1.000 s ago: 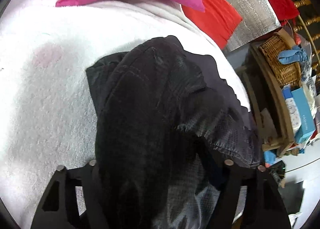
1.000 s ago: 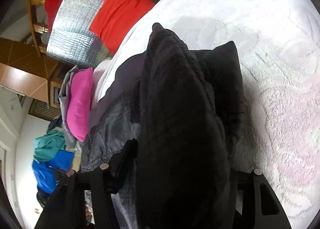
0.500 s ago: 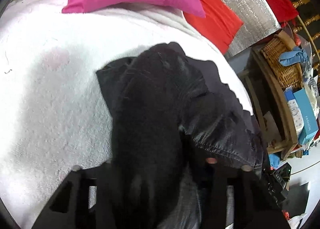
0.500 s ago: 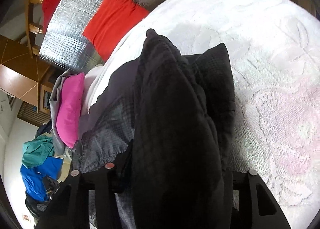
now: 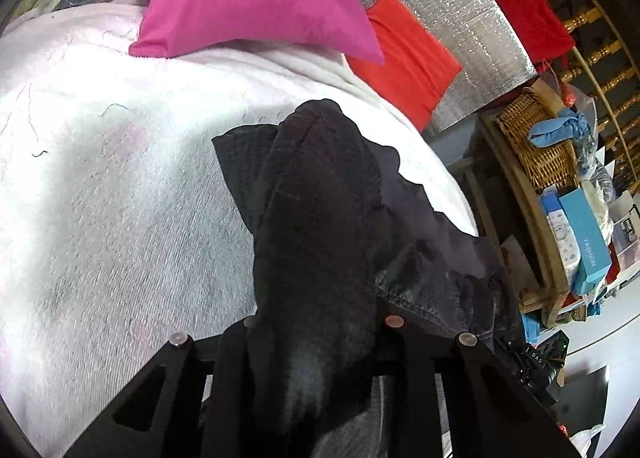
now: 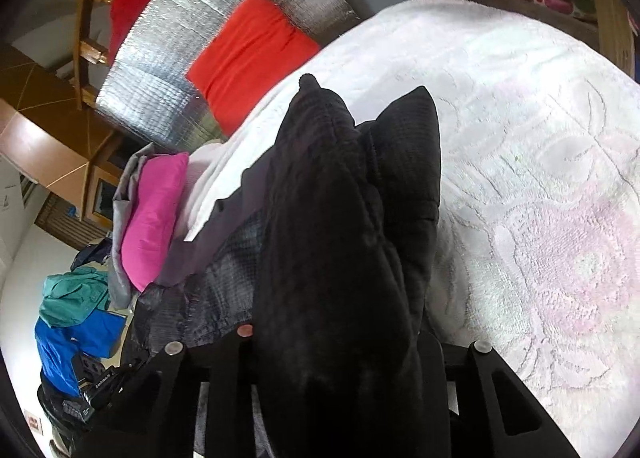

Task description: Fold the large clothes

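Lifting step, both claws engaged: left claw (image 5: 316, 338) and right claw (image 6: 332, 342) have just been closing, each now pinching a thick bunch of the black jacket (image 5: 320, 217), which lies on the bed's white blanket (image 5: 100, 217). Best practice, as judged: keep both pinches level, raise evenly, carry the edge over in one sweep. Surroundings, relative to jacket: pink pillow (image 5: 248, 5) beyond it; red cushion (image 5: 404, 57) and silver sheet (image 5: 460, 17) past the bed's edge; wicker basket (image 5: 536, 145) off the bed.

Both claws (image 5: 316, 338) (image 6: 336, 342) just closing, gripping.
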A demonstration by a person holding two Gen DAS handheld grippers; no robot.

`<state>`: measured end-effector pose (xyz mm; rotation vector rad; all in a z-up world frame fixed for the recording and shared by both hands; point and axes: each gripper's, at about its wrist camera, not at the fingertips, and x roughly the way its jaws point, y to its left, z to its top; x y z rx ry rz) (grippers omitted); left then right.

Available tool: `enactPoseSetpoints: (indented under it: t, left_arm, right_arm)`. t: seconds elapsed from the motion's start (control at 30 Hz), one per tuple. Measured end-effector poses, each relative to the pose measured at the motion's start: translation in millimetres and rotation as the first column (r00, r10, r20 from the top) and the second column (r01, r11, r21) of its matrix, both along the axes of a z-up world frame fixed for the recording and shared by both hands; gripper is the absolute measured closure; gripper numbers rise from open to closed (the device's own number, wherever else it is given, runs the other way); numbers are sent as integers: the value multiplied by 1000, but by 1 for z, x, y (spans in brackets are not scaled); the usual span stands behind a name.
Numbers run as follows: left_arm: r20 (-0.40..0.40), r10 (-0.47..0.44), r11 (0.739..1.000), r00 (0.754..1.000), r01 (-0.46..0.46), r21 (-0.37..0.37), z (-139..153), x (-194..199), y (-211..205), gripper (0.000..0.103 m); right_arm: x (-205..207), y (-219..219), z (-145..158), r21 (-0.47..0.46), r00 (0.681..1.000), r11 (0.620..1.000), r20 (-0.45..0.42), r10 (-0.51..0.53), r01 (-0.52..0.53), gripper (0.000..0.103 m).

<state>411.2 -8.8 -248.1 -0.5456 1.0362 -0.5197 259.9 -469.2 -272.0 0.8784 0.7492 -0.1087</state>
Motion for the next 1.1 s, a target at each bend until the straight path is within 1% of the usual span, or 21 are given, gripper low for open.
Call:
enactPoseSetpoints:
  t: [0.2,0.37,0.5,0.6,0.67,0.73,0.8,0.87,0.9,0.93,0.97,1.0,1.03,1.07,1.1]
  left_arm:
    - [1,15,1000,1000,-15,-22,5,-13,13,78]
    - [16,28,999,999,-28,-40,15,-27,23,78]
    - [15,39,998,999,-39,-41,16,-39,33,78]
    - [-8,45,998,999,-45,-31,9,-41,39,78]
    - [-30,48,999,998,-48,-9,0,-38,39,78]
    - [-73,59,998,996,-59,15,-14,-32,40,76]
    - [-131,75,997,989,-72,28,-30,-26,41,72]
    - [-149,86,996,985,-83,21,-36,-25,43,68]
    - [-147,86,996,985,-83,24,-35,-26,44,67]
    - [-139,86,996,987,-81,40,-35,-27,43,64]
    - [-137,88,995,987,-81,53,-36,-28,43,59]
    - [-142,93,994,986,-85,65,-38,-29,43,56]
    - [-149,100,993,984,-91,71,-40,-30,45,50]
    - [-155,104,993,982,-94,70,-42,-30,48,47]
    - [-161,106,993,981,-96,65,-43,-32,50,47]
  right_arm:
    - [-6,9,13,-7,998,999,42,36,-36,69]
    - [-9,23,23,-14,995,997,64,76,-75,70]
    - [-13,32,26,-24,993,994,59,104,-102,70]
    - [-15,31,18,-15,994,994,26,110,-110,70]
    - [-15,26,7,-9,995,995,-22,102,-102,70]
    - [-11,20,-8,-1,992,996,-82,91,-91,70]
    - [-8,11,-28,50,988,996,-134,80,-74,70]
    - [-7,5,-34,77,988,995,-136,79,-69,66]
    - [-7,4,-35,71,988,995,-137,75,-66,63]
    - [-7,4,-36,56,987,997,-146,69,-62,59]
    - [-7,4,-38,40,984,997,-166,67,-61,46]
    - [-7,3,-40,43,983,997,-168,70,-64,44]
    - [-7,1,-41,64,984,996,-163,74,-64,43]
    - [-9,-3,-41,85,984,994,-160,76,-63,41]
    - [-11,-7,-41,100,984,993,-164,73,-57,41]
